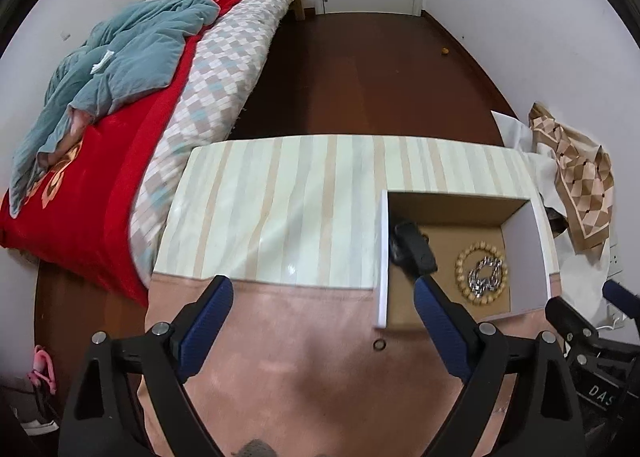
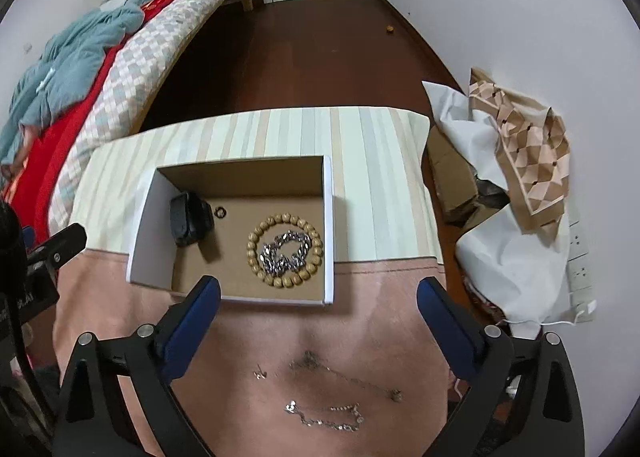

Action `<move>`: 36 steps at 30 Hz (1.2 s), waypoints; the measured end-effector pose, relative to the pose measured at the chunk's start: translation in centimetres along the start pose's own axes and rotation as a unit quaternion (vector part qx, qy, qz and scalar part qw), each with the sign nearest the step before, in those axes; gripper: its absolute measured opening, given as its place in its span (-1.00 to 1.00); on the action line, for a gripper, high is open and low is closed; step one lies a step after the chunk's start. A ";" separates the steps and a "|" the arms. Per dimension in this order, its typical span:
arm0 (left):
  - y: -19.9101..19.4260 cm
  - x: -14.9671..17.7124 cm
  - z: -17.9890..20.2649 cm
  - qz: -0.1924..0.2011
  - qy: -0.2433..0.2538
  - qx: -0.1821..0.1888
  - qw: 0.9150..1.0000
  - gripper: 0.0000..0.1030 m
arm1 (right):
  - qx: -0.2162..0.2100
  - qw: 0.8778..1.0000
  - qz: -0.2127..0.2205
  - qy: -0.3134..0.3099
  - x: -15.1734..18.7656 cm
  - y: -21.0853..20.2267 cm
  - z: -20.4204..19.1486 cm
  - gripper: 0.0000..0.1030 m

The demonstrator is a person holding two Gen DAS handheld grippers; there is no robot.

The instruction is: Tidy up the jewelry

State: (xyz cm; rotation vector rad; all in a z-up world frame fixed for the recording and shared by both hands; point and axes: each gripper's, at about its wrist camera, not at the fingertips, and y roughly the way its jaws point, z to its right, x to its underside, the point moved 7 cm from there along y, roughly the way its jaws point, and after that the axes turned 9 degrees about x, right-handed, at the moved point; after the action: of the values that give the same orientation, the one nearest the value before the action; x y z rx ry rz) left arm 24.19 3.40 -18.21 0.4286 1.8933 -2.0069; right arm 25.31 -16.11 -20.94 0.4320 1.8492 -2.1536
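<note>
- Thin chains (image 2: pixel 328 415) lie on the pink cloth between your right gripper's (image 2: pixel 318 305) wide-open, empty fingers, long axis left-right.
- Left gripper (image 1: pixel 324 303), also open and empty, sits farther off.
- Box (image 2: pixel 329 217) lies just beyond.

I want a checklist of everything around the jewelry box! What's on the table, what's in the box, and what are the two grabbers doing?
Surface: table with a striped far half and pink near half.
Job's things: open box holds a wooden bead bracelet, a silver chain inside its ring, a black case and a small dark ring. Two thin chains and an earring lie on the pink part, outside the box.
Clutter: patterned cloth on white bags, cardboard box.
Grippers: left gripper open, empty; right gripper open, empty.
Cables: white cord beside a power strip.
Surroundings: bed, dark floor, door.
</note>
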 end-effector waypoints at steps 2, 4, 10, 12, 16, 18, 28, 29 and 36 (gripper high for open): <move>-0.6 0.6 0.2 0.003 0.004 -0.002 1.000 0.80 | 0.004 1.000 0.004 0.000 0.4 -0.5 0.0 0.99; -1.6 1.1 0.4 0.011 0.007 -0.003 1.000 0.80 | 0.008 1.000 0.009 0.000 0.6 -1.2 0.0 0.99; -4.6 1.7 0.7 0.035 0.010 -0.001 0.999 0.80 | 0.017 0.999 0.033 -0.002 1.4 -4.4 -0.1 0.99; -5.6 1.9 0.8 0.044 0.013 0.000 0.999 0.80 | 0.018 0.999 0.042 -0.002 1.6 -5.7 0.0 0.99; -7.7 2.5 0.9 0.056 0.019 0.002 0.998 0.80 | 0.019 0.998 0.059 -0.001 2.2 -8.1 0.1 0.99; -8.6 2.8 0.9 0.061 0.019 0.002 0.998 0.80 | 0.023 0.997 0.071 -0.003 2.5 -9.7 0.2 1.00; -14.0 4.0 0.6 0.101 0.013 0.001 0.995 0.80 | 0.016 0.993 0.113 -0.001 3.6 -16.1 0.4 1.00; -14.2 4.1 0.5 0.103 0.013 0.000 0.995 0.80 | 0.010 0.993 0.115 0.002 3.8 -16.6 0.4 1.00; -13.7 6.3 -0.3 0.094 0.001 -0.013 0.996 0.80 | -0.025 0.995 0.093 0.031 6.2 -16.0 1.4 1.00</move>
State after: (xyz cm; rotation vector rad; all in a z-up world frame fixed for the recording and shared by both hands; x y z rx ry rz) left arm 12.46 4.07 -8.83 0.5777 1.8046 -1.8597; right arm 13.30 -15.17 -8.60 0.6398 1.8134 -1.9873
